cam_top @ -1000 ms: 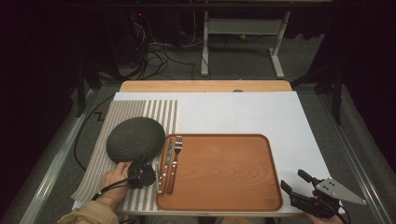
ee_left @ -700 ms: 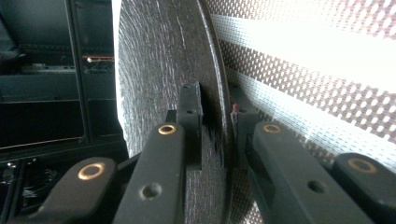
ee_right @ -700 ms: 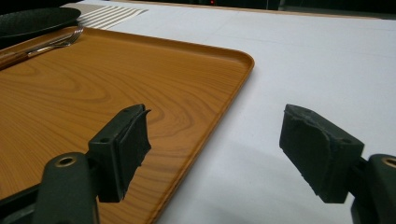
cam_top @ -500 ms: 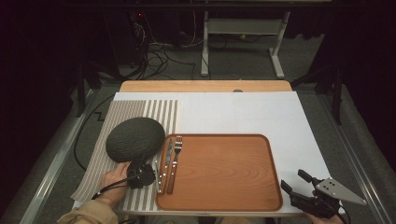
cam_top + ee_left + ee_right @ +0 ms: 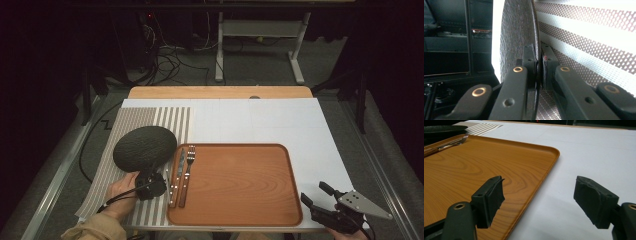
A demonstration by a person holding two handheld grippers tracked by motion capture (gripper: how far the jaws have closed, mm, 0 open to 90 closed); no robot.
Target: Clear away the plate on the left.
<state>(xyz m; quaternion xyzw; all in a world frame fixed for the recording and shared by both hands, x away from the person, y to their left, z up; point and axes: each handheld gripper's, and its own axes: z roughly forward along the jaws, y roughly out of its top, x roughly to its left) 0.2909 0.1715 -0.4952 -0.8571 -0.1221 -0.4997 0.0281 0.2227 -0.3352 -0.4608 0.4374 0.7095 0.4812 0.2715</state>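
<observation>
A dark plate (image 5: 144,146) with a matt, finely ridged surface is seen on a striped woven-mesh placemat (image 5: 131,126). The tray (image 5: 240,182) is finished in smooth wood grain with a slight sheen. The fork (image 5: 188,173) and knife (image 5: 176,176) are shown with metal heads and wooden handles. Matt white paper (image 5: 280,120) is laid over the table.

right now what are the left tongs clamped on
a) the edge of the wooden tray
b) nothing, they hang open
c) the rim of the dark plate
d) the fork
c: in the left gripper view the left tongs are pinched shut on the thin rim of the dark plate, while the fork lies untouched on the wooden tray.
</observation>
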